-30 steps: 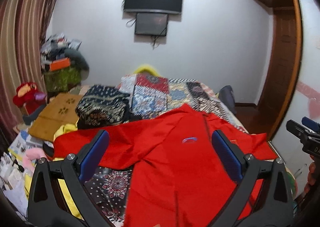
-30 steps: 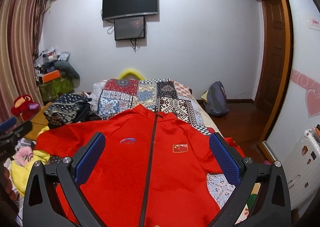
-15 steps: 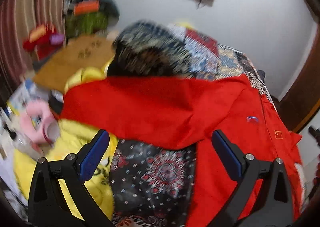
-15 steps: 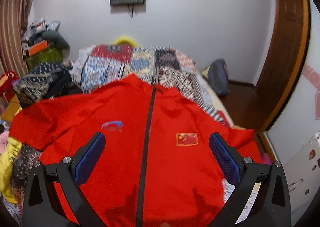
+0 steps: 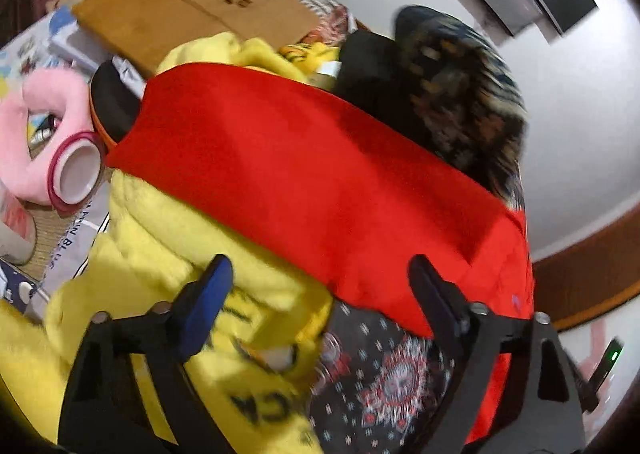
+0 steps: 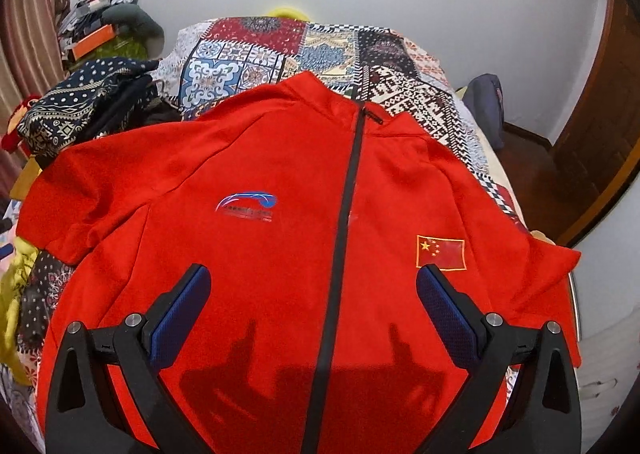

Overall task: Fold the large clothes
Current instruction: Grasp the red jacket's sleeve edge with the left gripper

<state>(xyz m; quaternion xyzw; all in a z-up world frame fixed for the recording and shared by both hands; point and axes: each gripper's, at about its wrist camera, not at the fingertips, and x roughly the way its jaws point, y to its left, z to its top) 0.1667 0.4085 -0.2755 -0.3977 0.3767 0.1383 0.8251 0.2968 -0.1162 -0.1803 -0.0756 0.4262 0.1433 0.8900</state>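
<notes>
- Left wrist view: since 1.0 s ago the left gripper point(image 5: 320, 282) has swung left and dipped toward the red jacket's point(image 5: 320, 181) sleeve; view now tilted. Fingers spread wide, holding nothing. Sleeve lies across a yellow garment point(image 5: 168, 254); dark patterned cloth point(image 5: 380, 374) below.
- Right wrist view: right gripper point(image 6: 312, 290) has come lower over the jacket chest. Fingers spread, empty. Jacket lies flat, zipped, front up on the bed point(image 6: 280, 45); flag patch point(image 6: 441, 252) by the right finger.
</notes>
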